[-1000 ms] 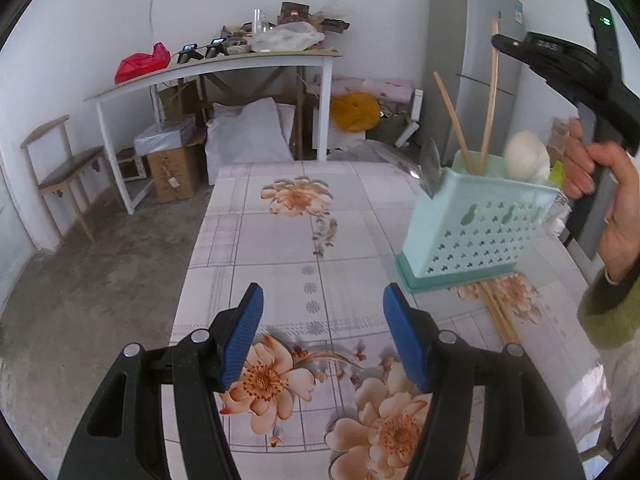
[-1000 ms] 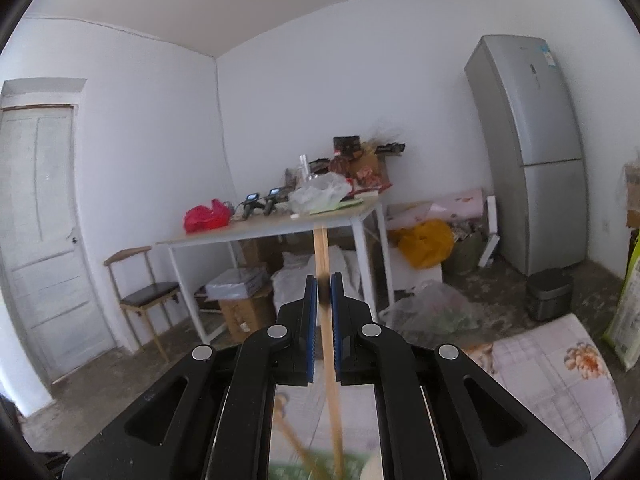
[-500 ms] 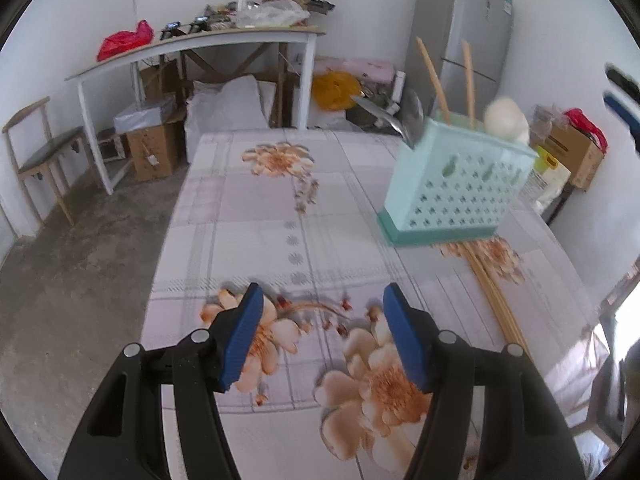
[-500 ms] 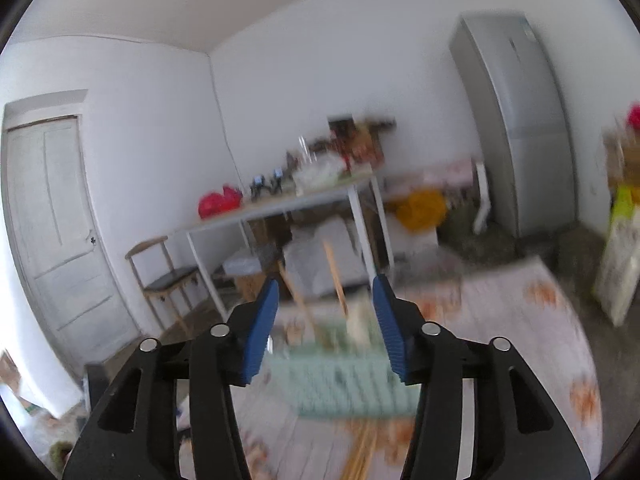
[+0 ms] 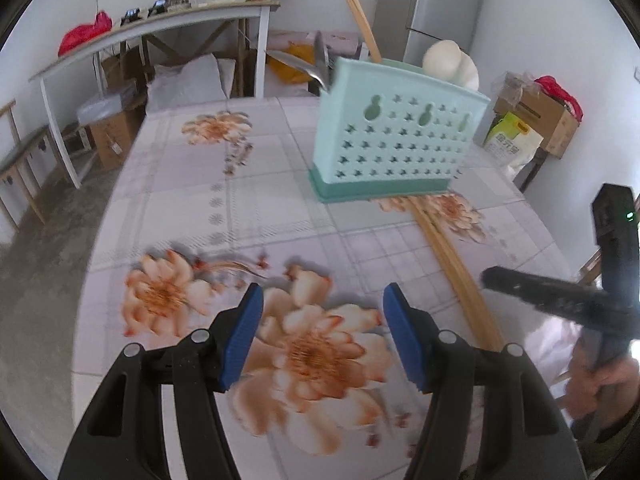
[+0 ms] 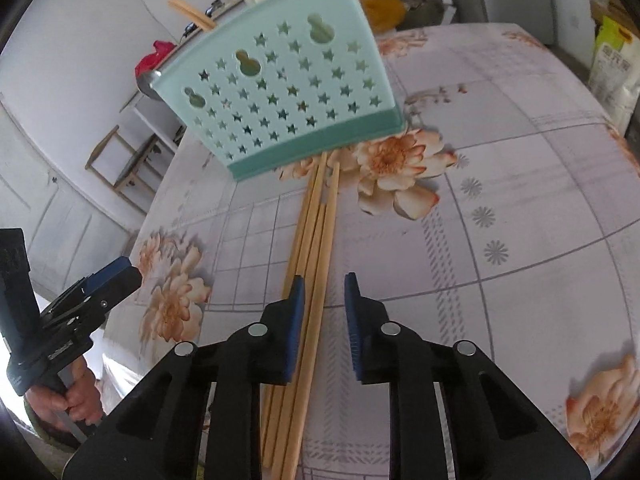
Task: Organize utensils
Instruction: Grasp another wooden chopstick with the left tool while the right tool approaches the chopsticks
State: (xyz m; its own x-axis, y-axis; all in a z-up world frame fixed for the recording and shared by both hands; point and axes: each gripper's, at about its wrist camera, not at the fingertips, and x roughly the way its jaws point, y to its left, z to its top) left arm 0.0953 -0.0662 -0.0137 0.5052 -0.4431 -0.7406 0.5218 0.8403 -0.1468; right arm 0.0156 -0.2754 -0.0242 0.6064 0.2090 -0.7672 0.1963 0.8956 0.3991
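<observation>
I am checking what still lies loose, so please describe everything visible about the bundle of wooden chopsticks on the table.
The bundle of pale wooden chopsticks lies flat on the floral tablecloth, several thin straight sticks side by side, roughly parallel. Their far ends reach the base of the mint-green perforated plastic utensil holder; whether they touch it is unclear. Their near ends run under the right gripper, whose open jaws straddle some sticks without clamping them. The left wrist view shows them as one slanted line.
</observation>
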